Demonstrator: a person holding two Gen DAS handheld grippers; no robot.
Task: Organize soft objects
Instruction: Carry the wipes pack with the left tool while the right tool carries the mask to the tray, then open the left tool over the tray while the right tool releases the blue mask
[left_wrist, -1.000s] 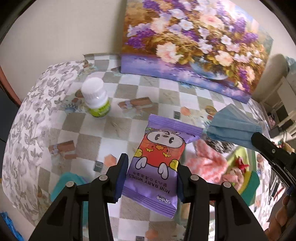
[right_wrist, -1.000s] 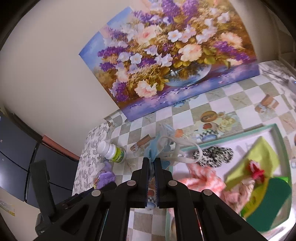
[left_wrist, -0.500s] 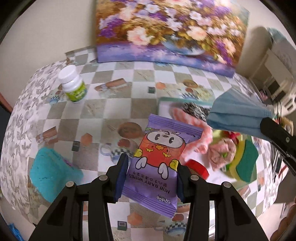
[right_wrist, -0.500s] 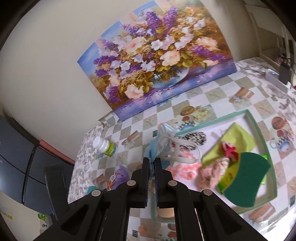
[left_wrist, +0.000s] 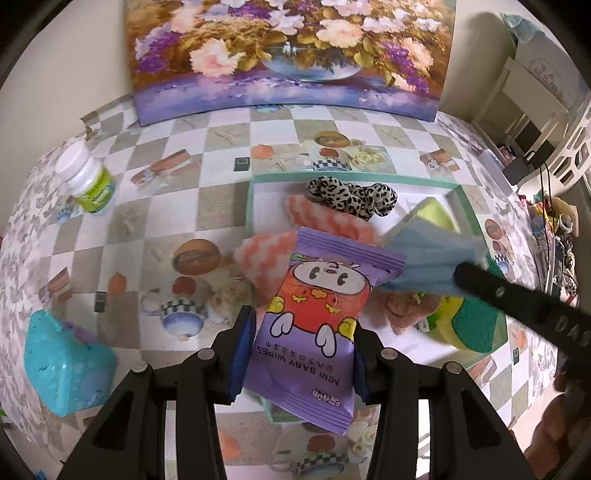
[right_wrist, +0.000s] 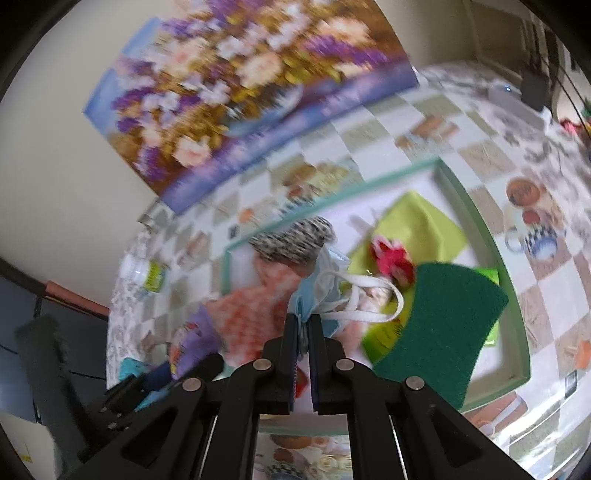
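Observation:
My left gripper (left_wrist: 301, 354) is shut on a purple pack of mini baby wipes (left_wrist: 317, 314), held above the near left part of a green-rimmed tray (left_wrist: 251, 199). My right gripper (right_wrist: 303, 325) is shut on a blue face mask (right_wrist: 321, 291) with white ear loops, hanging over the tray (right_wrist: 480, 229). In the left wrist view the face mask (left_wrist: 432, 258) and the right gripper's black finger (left_wrist: 517, 306) come in from the right. In the tray lie a leopard-print scrunchie (left_wrist: 351, 195), an orange-and-white cloth (left_wrist: 325, 225), a yellow-green cloth (right_wrist: 413, 225) and a green sponge (right_wrist: 447, 317).
A white pill bottle (left_wrist: 88, 177) stands at the left of the checkered tablecloth. A turquoise soft block (left_wrist: 66, 362) lies near the table's left front edge. A flower painting (left_wrist: 291, 55) leans on the wall behind. Shelves and clutter fill the far right.
Both grippers have moved with their loads toward and down over the tray. The tray fills more of each view, and the bottle has slid toward the left edge.

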